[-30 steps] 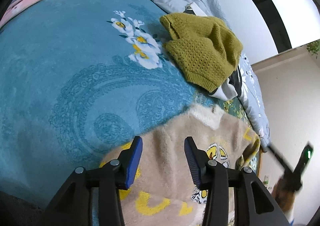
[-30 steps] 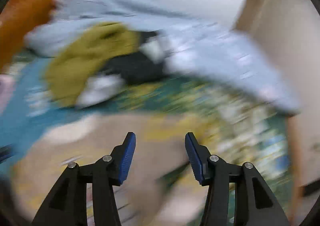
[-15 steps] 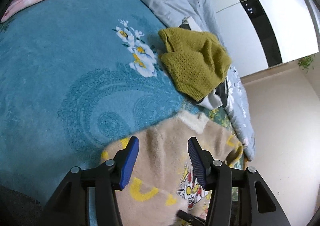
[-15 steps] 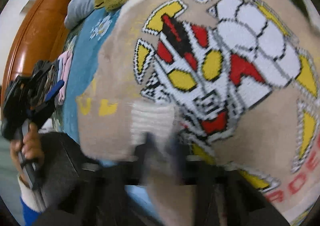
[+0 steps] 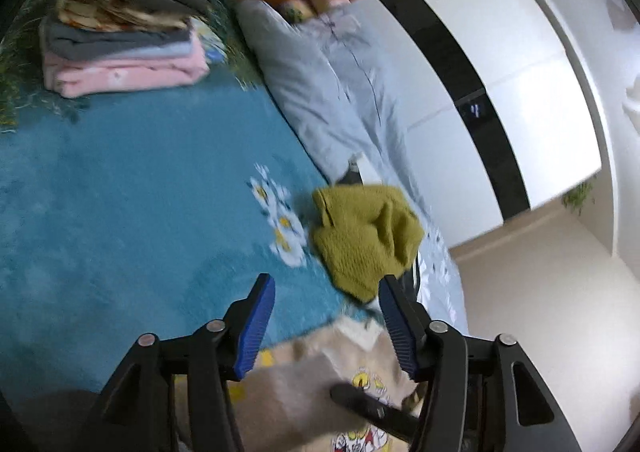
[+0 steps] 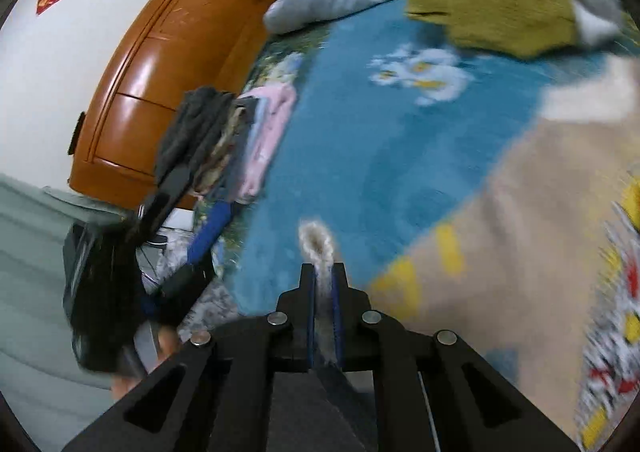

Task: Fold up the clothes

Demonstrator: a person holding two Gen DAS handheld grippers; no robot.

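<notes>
The right gripper (image 6: 323,284) pinches the beige sweater (image 6: 520,220) edge. The left gripper (image 5: 326,312) hangs wide open above its collar; bare blue blanket (image 5: 120,192) lies beyond

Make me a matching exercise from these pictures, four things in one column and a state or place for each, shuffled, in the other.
1. left gripper
2. right gripper
3. olive knit sweater
4. pink garment

A. bottom of the folded stack
B. open, holding nothing
C. crumpled beside the grey quilt
D. shut on a fold of the beige sweater

Pairs: 1-B, 2-D, 3-C, 4-A
</notes>
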